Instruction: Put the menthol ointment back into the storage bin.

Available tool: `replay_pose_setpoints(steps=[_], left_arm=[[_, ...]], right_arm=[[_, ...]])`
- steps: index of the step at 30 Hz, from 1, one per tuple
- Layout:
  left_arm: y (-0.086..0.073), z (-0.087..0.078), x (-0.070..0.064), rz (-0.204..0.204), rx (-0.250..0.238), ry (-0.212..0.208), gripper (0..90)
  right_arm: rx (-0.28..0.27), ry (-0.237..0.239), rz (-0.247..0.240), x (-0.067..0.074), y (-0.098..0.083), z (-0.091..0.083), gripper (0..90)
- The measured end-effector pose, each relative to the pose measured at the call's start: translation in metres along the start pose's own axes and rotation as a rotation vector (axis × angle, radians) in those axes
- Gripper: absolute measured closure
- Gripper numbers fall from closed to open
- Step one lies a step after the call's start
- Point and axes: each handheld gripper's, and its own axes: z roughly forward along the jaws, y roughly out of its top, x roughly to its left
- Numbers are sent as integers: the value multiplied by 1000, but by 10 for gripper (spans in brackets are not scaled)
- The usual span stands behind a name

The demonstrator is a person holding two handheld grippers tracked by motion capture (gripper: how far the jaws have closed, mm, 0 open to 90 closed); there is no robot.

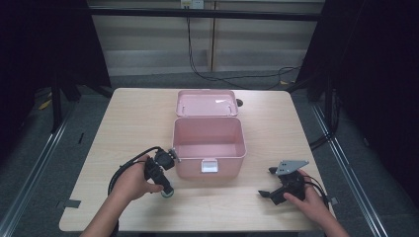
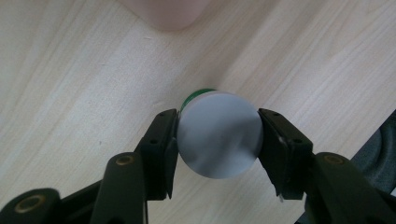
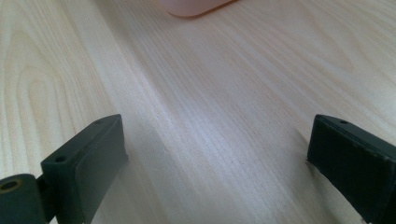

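Observation:
My left gripper (image 1: 167, 190) points down at the table in front of the pink box's left corner, held in the person's left hand. It is shut on a small round jar (image 2: 219, 135) with a white lid and a green body; both pads (image 2: 170, 140) press on its sides. The jar (image 1: 168, 193) stands on the wooden table. The open pink box (image 1: 192, 168) sits mid-table with its lid (image 1: 206, 103) leaning back, and its inside looks bare. My right gripper (image 1: 267, 181) rests low on the table at the front right, open with nothing between its jaws (image 3: 215, 140).
The light wooden table (image 1: 133, 123) has bare room left and right of the box. A small dark object (image 1: 239, 102) lies by the lid's right corner. The box's near corner (image 3: 196, 5) lies ahead of the right gripper. Dark frames and cables surround the table.

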Motion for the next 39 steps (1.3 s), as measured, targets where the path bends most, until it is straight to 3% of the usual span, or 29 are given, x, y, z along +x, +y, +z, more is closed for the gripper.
replay_pose_setpoints(steps=[4,10,27,39], left_arm=[[1,-3,-1,9,45,20,502],[2,-17,-4,11,61,5,503],[18,-79,-11,-26,73,-23,504],[30,-109,-10,-35,55,-27,504]], right_arm=[[0,0,0,0,0,0,39],[1,-1,1,0,0,0,39],[-2,-1,0,0,0,0,39],[-2,-1,0,0,0,0,39]])
